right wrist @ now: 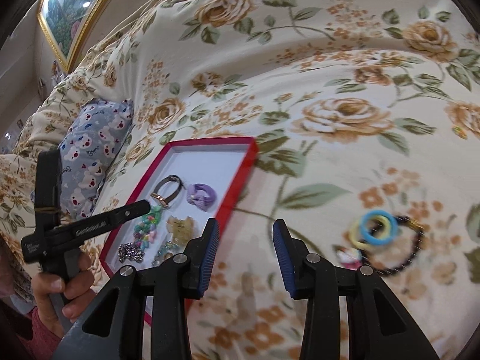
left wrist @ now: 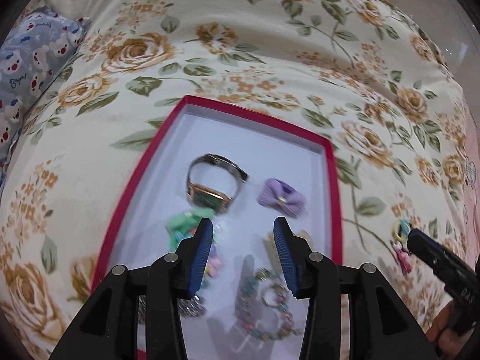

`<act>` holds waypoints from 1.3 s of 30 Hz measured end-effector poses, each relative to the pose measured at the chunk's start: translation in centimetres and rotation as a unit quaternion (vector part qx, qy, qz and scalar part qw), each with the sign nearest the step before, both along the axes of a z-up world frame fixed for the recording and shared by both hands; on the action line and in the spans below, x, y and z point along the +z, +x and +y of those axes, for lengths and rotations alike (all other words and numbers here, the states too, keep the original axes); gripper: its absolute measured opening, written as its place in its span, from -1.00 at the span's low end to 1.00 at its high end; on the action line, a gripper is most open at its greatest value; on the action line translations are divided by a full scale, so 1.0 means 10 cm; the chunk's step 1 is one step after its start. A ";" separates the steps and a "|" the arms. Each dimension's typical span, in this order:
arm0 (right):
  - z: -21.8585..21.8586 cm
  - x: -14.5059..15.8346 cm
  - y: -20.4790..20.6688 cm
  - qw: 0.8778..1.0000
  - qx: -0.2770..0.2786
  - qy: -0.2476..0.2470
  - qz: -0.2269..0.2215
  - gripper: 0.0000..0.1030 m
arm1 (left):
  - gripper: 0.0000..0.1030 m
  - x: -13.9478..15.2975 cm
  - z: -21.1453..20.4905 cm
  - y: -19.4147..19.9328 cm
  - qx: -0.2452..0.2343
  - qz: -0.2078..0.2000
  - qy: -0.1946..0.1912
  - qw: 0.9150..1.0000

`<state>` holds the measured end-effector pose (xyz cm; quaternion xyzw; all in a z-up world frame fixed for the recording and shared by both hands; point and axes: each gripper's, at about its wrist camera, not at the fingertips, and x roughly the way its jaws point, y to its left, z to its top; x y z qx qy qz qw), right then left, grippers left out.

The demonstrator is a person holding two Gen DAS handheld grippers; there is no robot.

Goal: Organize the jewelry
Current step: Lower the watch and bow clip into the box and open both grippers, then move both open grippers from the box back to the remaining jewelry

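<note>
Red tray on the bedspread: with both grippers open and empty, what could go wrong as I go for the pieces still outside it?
1. The red tray sits on a soft floral bedspread; pressing near it may tilt it and slide the watch and purple bow.
2. The blue and yellow hair rings overlap the black bead bracelet, so the right gripper could drag both.
3. The left gripper hovers over crowded trinkets.

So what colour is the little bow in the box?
The bow is light purple, clearest in the left wrist view.
</note>
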<state>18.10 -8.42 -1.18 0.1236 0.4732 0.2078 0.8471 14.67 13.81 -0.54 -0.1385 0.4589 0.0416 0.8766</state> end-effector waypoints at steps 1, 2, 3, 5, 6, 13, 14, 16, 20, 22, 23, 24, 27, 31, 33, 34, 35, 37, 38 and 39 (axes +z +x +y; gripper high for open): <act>-0.06 0.01 -0.02 1.000 -0.005 0.001 -0.001 -0.25 | -0.18 0.01 -0.02 -0.03 -0.001 -0.001 0.000 1.000; -0.09 0.02 -0.04 1.000 -0.009 0.001 -0.001 -0.24 | -0.18 0.02 -0.05 -0.06 -0.004 -0.002 -0.003 1.000; -0.14 0.03 -0.06 1.000 -0.013 0.001 -0.003 -0.24 | -0.18 0.03 -0.07 -0.09 -0.006 -0.002 -0.005 1.000; -0.22 0.06 -0.11 1.000 -0.021 0.000 -0.008 -0.24 | -0.18 0.05 -0.09 -0.13 -0.007 -0.001 -0.005 1.000; -0.27 0.07 -0.13 1.000 -0.026 0.000 -0.010 -0.24 | -0.18 0.07 -0.11 -0.17 -0.006 -0.003 -0.002 1.000; -0.60 0.12 -0.32 0.998 -0.056 -0.001 -0.020 -0.19 | -0.18 0.15 -0.28 -0.30 -0.016 -0.011 -0.005 1.000; -0.66 0.12 -0.35 0.998 -0.062 -0.002 -0.019 -0.19 | -0.18 0.16 -0.34 -0.33 -0.021 -0.012 -0.004 1.000; -0.77 0.12 -0.40 0.997 -0.072 -0.001 -0.017 -0.19 | -0.18 0.18 -0.40 -0.35 -0.029 -0.012 -0.004 0.999; -0.99 0.09 -0.50 0.995 -0.096 -0.002 -0.013 -0.19 | -0.17 0.20 -0.57 -0.37 -0.049 -0.009 -0.003 0.999; -1.11 0.08 -0.54 0.994 -0.108 -0.003 -0.011 -0.19 | -0.12 0.21 -0.66 -0.36 -0.060 -0.007 -0.004 0.998; -1.15 0.08 -0.55 0.994 -0.112 -0.003 -0.011 -0.18 | -0.10 0.21 -0.74 -0.35 -0.068 -0.006 -0.004 0.998; -1.20 0.07 -0.56 0.993 -0.116 -0.003 -0.010 -0.18 | -0.06 0.21 -0.78 -0.35 -0.073 -0.005 -0.003 0.997; -1.33 0.03 -0.55 0.992 -0.127 -0.002 -0.006 -0.18 | -0.04 0.20 -0.94 -0.32 -0.091 -0.003 0.005 0.996; -1.42 -0.03 -0.50 0.991 -0.133 -0.003 0.000 -0.16 | 0.02 0.20 -1.11 -0.22 -0.112 0.000 0.011 0.994; -1.45 -0.06 -0.48 0.991 -0.134 -0.002 0.002 -0.16 | 0.09 0.19 -1.17 -0.19 -0.120 0.001 0.011 0.993; -1.46 -0.07 -0.46 0.991 -0.134 -0.002 0.003 -0.16 | 0.12 0.19 -1.21 -0.17 -0.123 0.002 0.012 0.992; -1.47 -0.08 -0.45 0.991 -0.135 -0.002 0.004 -0.16 | 0.13 0.18 -1.26 -0.14 -0.129 0.003 0.012 0.992; -1.48 -0.11 -0.42 0.991 -0.134 -0.002 0.008 -0.16 | 0.14 0.14 -1.33 -0.09 -0.136 0.007 0.011 0.991; -1.48 -0.12 -0.40 0.991 -0.133 -0.002 0.009 -0.16 | 0.15 0.11 -1.38 -0.04 -0.142 0.012 0.007 0.990; -1.48 -0.13 -0.39 0.991 -0.132 -0.002 0.010 -0.16 | 0.15 0.09 -1.42 -0.01 -0.146 0.015 0.005 0.989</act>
